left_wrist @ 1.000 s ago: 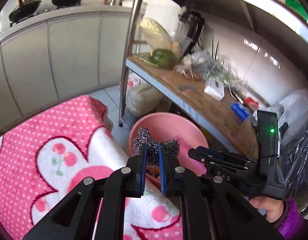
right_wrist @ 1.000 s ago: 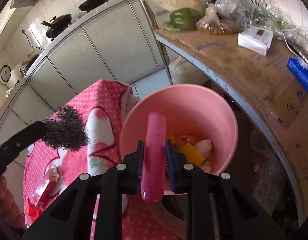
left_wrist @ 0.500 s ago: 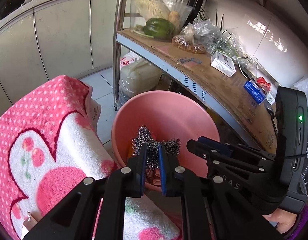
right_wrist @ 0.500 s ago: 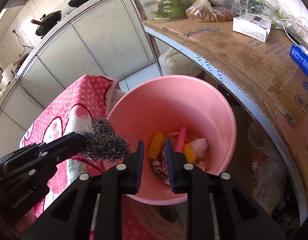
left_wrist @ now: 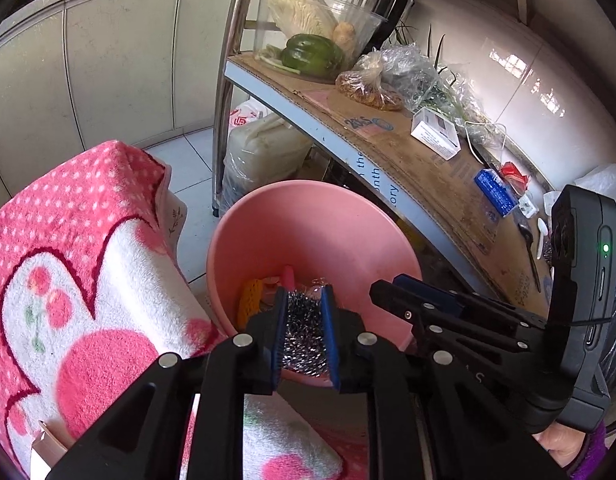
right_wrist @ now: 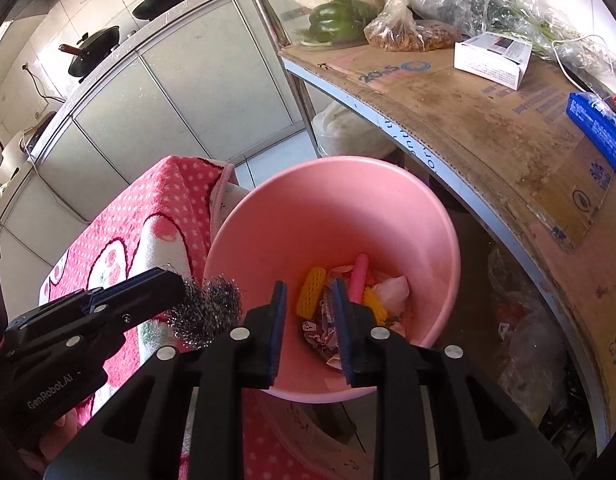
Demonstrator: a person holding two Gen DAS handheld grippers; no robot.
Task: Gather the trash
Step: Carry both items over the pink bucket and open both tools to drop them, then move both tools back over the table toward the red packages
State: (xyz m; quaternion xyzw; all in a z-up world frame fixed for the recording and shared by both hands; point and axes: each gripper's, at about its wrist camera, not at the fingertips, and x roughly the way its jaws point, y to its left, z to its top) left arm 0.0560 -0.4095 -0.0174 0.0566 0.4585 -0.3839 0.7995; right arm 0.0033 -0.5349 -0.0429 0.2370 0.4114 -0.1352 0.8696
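Gripped between the blue pads of the left hand-held gripper [left_wrist: 304, 332] is a steel wool scrubber [left_wrist: 306, 334], held just above the near-left rim of the pink bin [left_wrist: 268, 216]. Seen from the right wrist cam, the scrubber [right_wrist: 206, 310] bulges out past the left fingertips, right at the bin's [right_wrist: 268, 216] left rim, w/ the pink patterned towel [right_wrist: 176, 200] beneath and behind it.

The right hand-held gripper [right_wrist: 309, 320] is held over the bin's near rim w/ jaws set a moderate gap apart and nothing between them; bin contents are seen through the gap. In the left wrist cam the right hand-held gripper [left_wrist: 387, 286] is seen side-on at the bin's right rim.

Inside the bin, at the bottom, a pink stick-like item [right_wrist: 359, 276], two yellow ridged pieces [right_wrist: 312, 292] and crumpled wrappers [right_wrist: 321, 332] are piled together; exact make-up of the scraps can't be told.

The towel [left_wrist: 68, 260] is draped over the table, whose right edge sits touching or just beside the bin. Behind the bin a metal shelf lined w/ cardboard [right_wrist: 487, 92] is seen, carrying a green pepper [right_wrist: 339, 20], a bagged brown food item [right_wrist: 407, 34], a white box [right_wrist: 493, 58] and a blue pack [right_wrist: 595, 128]. Two woks [right_wrist: 94, 50] are set on the counter at far left.
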